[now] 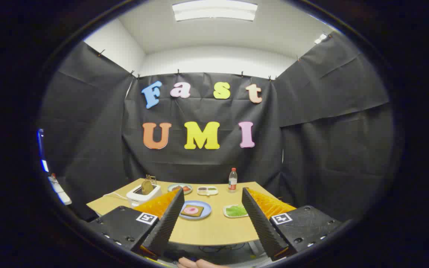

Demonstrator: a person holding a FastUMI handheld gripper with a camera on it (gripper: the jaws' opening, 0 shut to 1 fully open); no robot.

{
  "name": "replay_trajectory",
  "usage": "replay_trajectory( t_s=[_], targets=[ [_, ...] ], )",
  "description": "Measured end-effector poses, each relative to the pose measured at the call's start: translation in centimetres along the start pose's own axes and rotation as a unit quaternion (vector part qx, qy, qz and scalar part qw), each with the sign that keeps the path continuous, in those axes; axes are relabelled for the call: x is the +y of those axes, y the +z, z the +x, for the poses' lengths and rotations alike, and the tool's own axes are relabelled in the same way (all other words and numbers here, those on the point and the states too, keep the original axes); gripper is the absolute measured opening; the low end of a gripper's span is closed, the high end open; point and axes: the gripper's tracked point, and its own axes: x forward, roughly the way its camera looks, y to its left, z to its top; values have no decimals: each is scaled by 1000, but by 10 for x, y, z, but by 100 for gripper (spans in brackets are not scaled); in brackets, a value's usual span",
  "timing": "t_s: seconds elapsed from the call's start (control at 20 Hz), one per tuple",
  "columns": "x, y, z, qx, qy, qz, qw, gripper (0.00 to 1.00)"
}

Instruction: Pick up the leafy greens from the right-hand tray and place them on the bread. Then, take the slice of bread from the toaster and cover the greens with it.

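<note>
Leafy greens (236, 211) are sitting in their little white tray (226, 213) on the right side of the wooden table (214, 230), just ahead of your right finger and nowhere near being touched. Going big to small: the table takes up the whole lower scene, then there's the white toaster (143, 193) back on the left with a slice of bread (147, 186) poking up out of its slot. Next is the blue plate (204, 214) right between your fingers, with the other bread (192, 210) lying flat on it and something round and pink on top (190, 210). Behind that plate you've got a smaller plate with some food (180, 188), a white divided dish (207, 191) beside it, and a small bottle with a red cap (232, 180) standing upright near the far edge. Your gripper (212, 195) is hanging back from the table with its fingers spread wide, holding nothing.
</note>
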Motion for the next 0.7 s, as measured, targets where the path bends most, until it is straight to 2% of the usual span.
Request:
replay_trajectory(
  t_s=[0.7],
  targets=[
    [0, 0, -3, 0, 9, -4, 1000, 95]
  ],
)
